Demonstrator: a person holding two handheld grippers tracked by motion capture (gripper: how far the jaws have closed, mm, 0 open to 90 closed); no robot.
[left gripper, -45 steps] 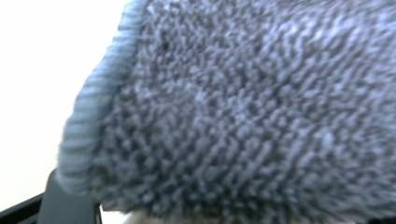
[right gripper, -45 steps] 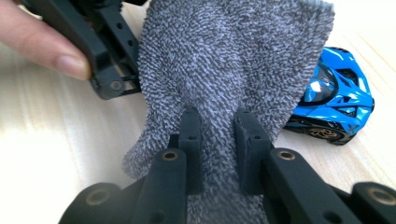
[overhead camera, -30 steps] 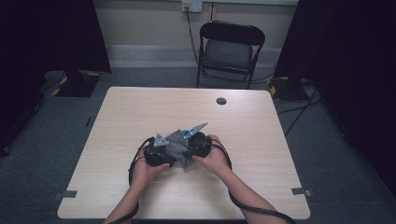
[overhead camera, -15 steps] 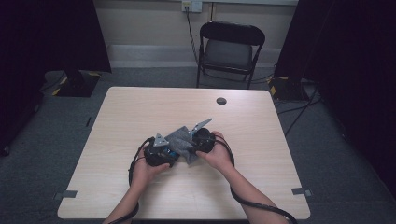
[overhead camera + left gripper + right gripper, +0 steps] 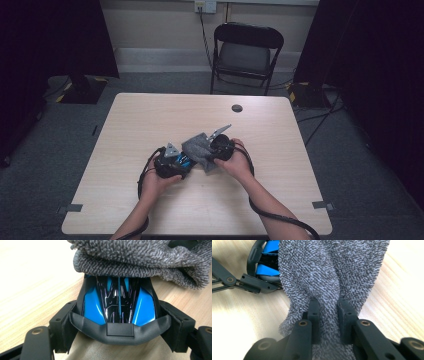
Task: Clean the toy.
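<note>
Since a second ago the right hand-held gripper (image 5: 212,146) has slid a little toward the far side of the tabletop (image 5: 150,115), dragging the grey cloth (image 5: 198,149) over the toy car (image 5: 118,305). Its jaws are clamped on a fold of the cloth. Beside it, the left hand-held gripper (image 5: 181,161) stays put, jaws pressing both flanks of the blue-and-black toy car, whose far end lies under the cloth near the middle of the tabletop.

A pale wood-grain desk (image 5: 150,120) stood on grey carpet (image 5: 350,165). A small dark round cable port (image 5: 237,108) sat near its far edge; tape strips (image 5: 70,208) marked its near corners.
</note>
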